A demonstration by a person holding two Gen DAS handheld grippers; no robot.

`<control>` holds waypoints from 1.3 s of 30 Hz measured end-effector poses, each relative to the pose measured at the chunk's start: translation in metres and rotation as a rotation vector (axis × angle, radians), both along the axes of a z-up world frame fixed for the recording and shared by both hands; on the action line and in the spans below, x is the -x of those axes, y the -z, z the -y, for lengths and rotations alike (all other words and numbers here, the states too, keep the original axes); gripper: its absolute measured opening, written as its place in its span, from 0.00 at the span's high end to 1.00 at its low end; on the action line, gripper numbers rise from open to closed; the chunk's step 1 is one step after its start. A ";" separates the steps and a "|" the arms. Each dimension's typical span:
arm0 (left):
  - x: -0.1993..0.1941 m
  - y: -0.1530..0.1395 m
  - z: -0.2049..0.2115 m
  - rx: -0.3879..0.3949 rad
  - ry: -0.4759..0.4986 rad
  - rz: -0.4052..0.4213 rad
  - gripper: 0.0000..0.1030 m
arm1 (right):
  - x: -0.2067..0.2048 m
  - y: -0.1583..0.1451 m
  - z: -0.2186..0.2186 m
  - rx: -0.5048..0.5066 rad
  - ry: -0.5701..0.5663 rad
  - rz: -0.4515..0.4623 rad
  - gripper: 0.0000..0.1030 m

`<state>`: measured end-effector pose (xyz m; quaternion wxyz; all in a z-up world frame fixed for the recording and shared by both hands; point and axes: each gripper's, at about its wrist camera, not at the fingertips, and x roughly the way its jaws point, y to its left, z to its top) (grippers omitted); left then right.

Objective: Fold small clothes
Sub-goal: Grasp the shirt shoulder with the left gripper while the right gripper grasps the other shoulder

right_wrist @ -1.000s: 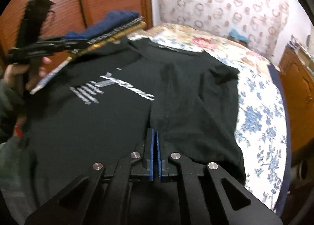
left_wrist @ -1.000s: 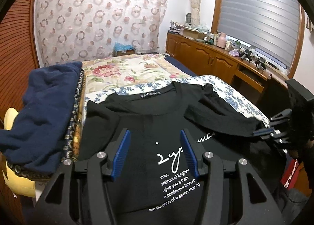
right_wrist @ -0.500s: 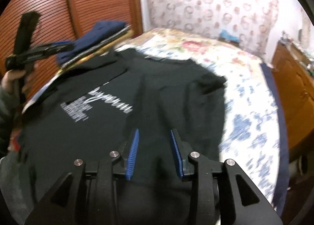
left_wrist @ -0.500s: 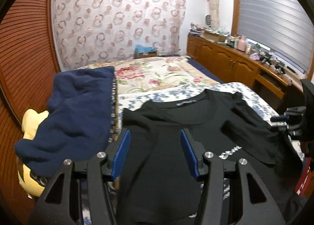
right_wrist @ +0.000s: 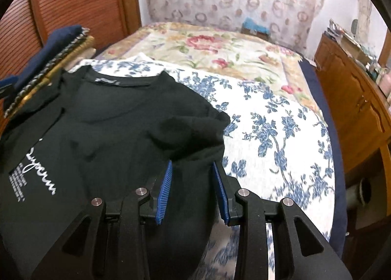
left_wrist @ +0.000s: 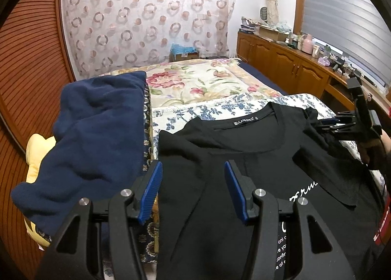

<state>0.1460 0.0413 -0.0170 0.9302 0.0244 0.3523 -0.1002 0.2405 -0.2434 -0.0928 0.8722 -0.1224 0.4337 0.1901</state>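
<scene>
Shirt [left_wrist: 256,158]: black, short-sleeved, white script and small print on the front. It lies front up on the blue-flowered sheet [right_wrist: 281,133] at the near end of the bed, collar away from both cameras. The sleeve on the left gripper's side [left_wrist: 185,155] is folded in over the body. The other sleeve [right_wrist: 195,128] is bunched and turned inward at the shirt's outer edge.

Left gripper [left_wrist: 193,187]: blue pads [left_wrist: 150,192], jaws parted about halfway. It hangs over the shirt's folded sleeve edge with nothing between the pads.

Right gripper [right_wrist: 193,189]: blue pads, jaws narrowly apart, having just been opening. It sits over the bunched sleeve at the shirt's right side. Black cloth shows in the gap, but the pads do not press on it. In the left wrist view it [left_wrist: 330,122] appears at the far right edge, held by a hand [left_wrist: 374,150], level with the shirt's shoulder.

Navy garment [left_wrist: 97,138]: crumpled heap on a stack of patterned cloth [left_wrist: 146,133], just beside the shirt on its left.

Yellow cushion [left_wrist: 36,153]: partly under the navy garment, against the slatted wooden wall [left_wrist: 29,65].

Floral quilt [left_wrist: 200,79]: covers the bed's far half.

Curtain [left_wrist: 146,16]: ring pattern, behind the bed.

Cabinets [left_wrist: 288,65]: wooden, along the right wall, top cluttered with small items.
</scene>
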 end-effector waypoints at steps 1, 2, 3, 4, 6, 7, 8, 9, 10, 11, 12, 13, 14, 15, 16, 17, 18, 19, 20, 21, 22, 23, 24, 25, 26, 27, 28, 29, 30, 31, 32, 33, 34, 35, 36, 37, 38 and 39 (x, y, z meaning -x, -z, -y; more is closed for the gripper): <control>0.000 0.001 0.001 -0.004 0.002 -0.002 0.50 | -0.002 0.001 -0.002 0.006 -0.006 -0.006 0.68; -0.001 0.001 0.001 -0.007 0.004 -0.004 0.50 | -0.002 0.001 -0.003 0.009 -0.014 -0.001 0.69; -0.001 0.002 0.002 -0.011 0.005 -0.007 0.50 | -0.002 0.000 -0.004 0.013 -0.026 -0.001 0.73; -0.003 0.002 0.002 -0.014 0.006 -0.010 0.50 | 0.000 0.000 -0.005 0.018 -0.041 0.003 0.85; -0.005 0.003 0.002 -0.019 0.009 -0.015 0.50 | 0.002 -0.001 -0.004 0.015 -0.063 0.010 0.93; -0.008 0.003 0.000 -0.021 0.011 -0.019 0.50 | 0.003 -0.003 -0.002 0.014 -0.057 0.018 0.94; -0.009 0.004 0.000 -0.023 0.011 -0.023 0.50 | 0.003 -0.007 0.003 0.019 -0.025 0.048 0.94; -0.011 0.004 0.000 -0.024 0.011 -0.026 0.50 | 0.002 -0.011 0.008 0.013 0.002 0.063 0.95; -0.012 0.005 -0.001 -0.023 0.012 -0.030 0.50 | 0.000 -0.015 0.015 -0.004 0.033 0.073 0.95; -0.014 0.006 -0.001 -0.021 0.014 -0.033 0.50 | -0.002 -0.019 0.023 -0.022 0.062 0.081 0.95; -0.015 0.006 -0.001 -0.021 0.017 -0.037 0.50 | -0.003 -0.020 0.027 -0.024 0.079 0.087 0.95; -0.017 0.007 0.000 -0.023 0.017 -0.041 0.50 | -0.004 -0.020 0.029 -0.028 0.085 0.085 0.95; -0.019 0.007 0.001 -0.024 0.021 -0.045 0.50 | -0.006 -0.019 0.029 -0.034 0.082 0.074 0.95; -0.021 0.008 0.003 -0.024 0.029 -0.051 0.50 | -0.006 -0.016 0.027 -0.027 0.080 0.069 0.95; -0.023 0.010 0.005 -0.024 0.037 -0.057 0.50 | -0.006 -0.015 0.025 -0.020 0.077 0.066 0.95; -0.026 0.011 0.006 -0.025 0.043 -0.061 0.52 | -0.006 -0.012 0.023 -0.019 0.073 0.062 0.95; -0.030 0.014 0.009 -0.028 0.053 -0.073 0.54 | -0.006 -0.010 0.022 -0.019 0.073 0.060 0.94; -0.032 0.017 0.012 -0.033 0.057 -0.082 0.55 | -0.007 -0.009 0.021 -0.024 0.074 0.057 0.94; -0.035 0.019 0.016 -0.042 0.062 -0.090 0.56 | -0.006 -0.008 0.022 -0.028 0.075 0.055 0.94; -0.038 0.022 0.019 -0.052 0.066 -0.097 0.56 | -0.006 -0.008 0.022 -0.032 0.077 0.055 0.94; -0.041 0.025 0.023 -0.064 0.068 -0.107 0.57 | -0.008 -0.008 0.021 -0.033 0.083 0.058 0.89; -0.045 0.029 0.025 -0.073 0.063 -0.118 0.57 | -0.009 -0.008 0.021 -0.031 0.089 0.061 0.81; -0.048 0.031 0.027 -0.077 0.060 -0.128 0.57 | -0.011 -0.008 0.020 -0.027 0.093 0.058 0.77; -0.052 0.035 0.029 -0.082 0.057 -0.142 0.57 | -0.013 -0.007 0.021 -0.021 0.097 0.055 0.71; -0.056 0.039 0.031 -0.088 0.055 -0.158 0.57 | -0.015 -0.007 0.021 -0.021 0.104 0.053 0.69; -0.058 0.041 0.032 -0.091 0.055 -0.169 0.57 | -0.017 -0.007 0.021 -0.025 0.107 0.049 0.68; -0.063 0.046 0.035 -0.097 0.054 -0.187 0.57 | -0.018 -0.007 0.021 -0.029 0.106 0.044 0.66; -0.065 0.049 0.035 -0.102 0.052 -0.195 0.57 | -0.020 -0.005 0.020 -0.032 0.104 0.035 0.65; -0.068 0.052 0.036 -0.109 0.050 -0.205 0.57 | -0.021 -0.005 0.020 -0.033 0.101 0.030 0.65; -0.071 0.056 0.037 -0.121 0.043 -0.214 0.57 | -0.022 -0.003 0.019 -0.033 0.098 0.025 0.65; -0.073 0.058 0.038 -0.130 0.041 -0.215 0.57 | -0.023 -0.001 0.018 -0.029 0.096 0.020 0.65; -0.074 0.058 0.038 -0.129 0.041 -0.208 0.57 | -0.024 0.000 0.017 -0.027 0.092 0.014 0.65; -0.075 0.058 0.038 -0.133 0.038 -0.206 0.57 | -0.024 0.001 0.016 -0.029 0.090 0.015 0.65; -0.075 0.057 0.038 -0.134 0.033 -0.199 0.69 | -0.024 0.001 0.016 -0.027 0.092 0.018 0.64; -0.076 0.056 0.036 -0.136 0.028 -0.193 0.80 | -0.023 0.001 0.017 -0.030 0.093 0.017 0.64; -0.075 0.055 0.033 -0.136 0.018 -0.189 0.93 | -0.024 0.001 0.017 -0.032 0.093 0.016 0.63; -0.074 0.052 0.031 -0.127 0.014 -0.183 0.96 | -0.024 0.001 0.018 -0.037 0.095 0.015 0.62; -0.072 0.048 0.026 -0.113 0.011 -0.170 0.96 | -0.024 0.001 0.019 -0.040 0.100 0.015 0.61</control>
